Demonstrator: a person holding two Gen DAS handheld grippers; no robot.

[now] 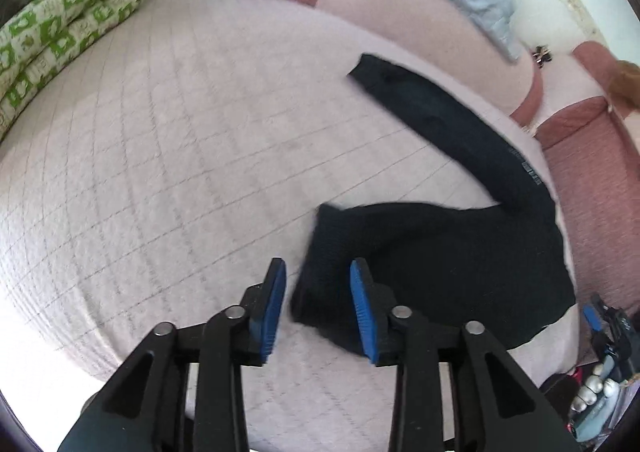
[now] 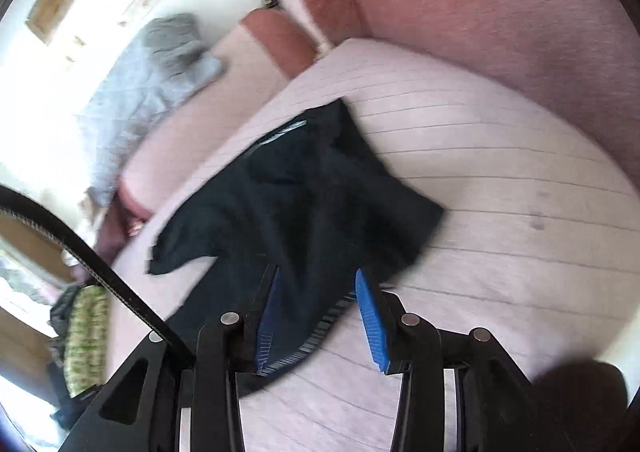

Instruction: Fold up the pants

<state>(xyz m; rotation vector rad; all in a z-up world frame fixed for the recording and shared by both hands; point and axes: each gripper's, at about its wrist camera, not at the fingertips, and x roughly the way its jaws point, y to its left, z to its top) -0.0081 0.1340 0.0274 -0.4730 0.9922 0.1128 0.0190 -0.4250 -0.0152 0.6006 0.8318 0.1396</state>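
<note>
L wrist cam: left gripper [image 1: 318, 306] spread wide, nothing between the blue pads, hovering over the waist end of the black pants [image 1: 432, 252]. Pants lie on the pale quilted bed cover [image 1: 180, 155], one leg running off toward 1 o'clock. Only this view shows the right gripper [image 1: 592, 318] at 4 o'clock by the pants' edge, and the green patterned blanket [image 1: 60, 35] at 10. R wrist cam: right gripper [image 2: 318, 322] also wide, pants [image 2: 288, 207] hem between its pads w/o a pinch. Further back at 10, grey blanket [image 2: 160, 71]; at 1, reddish sofa back [image 2: 500, 3].
</note>
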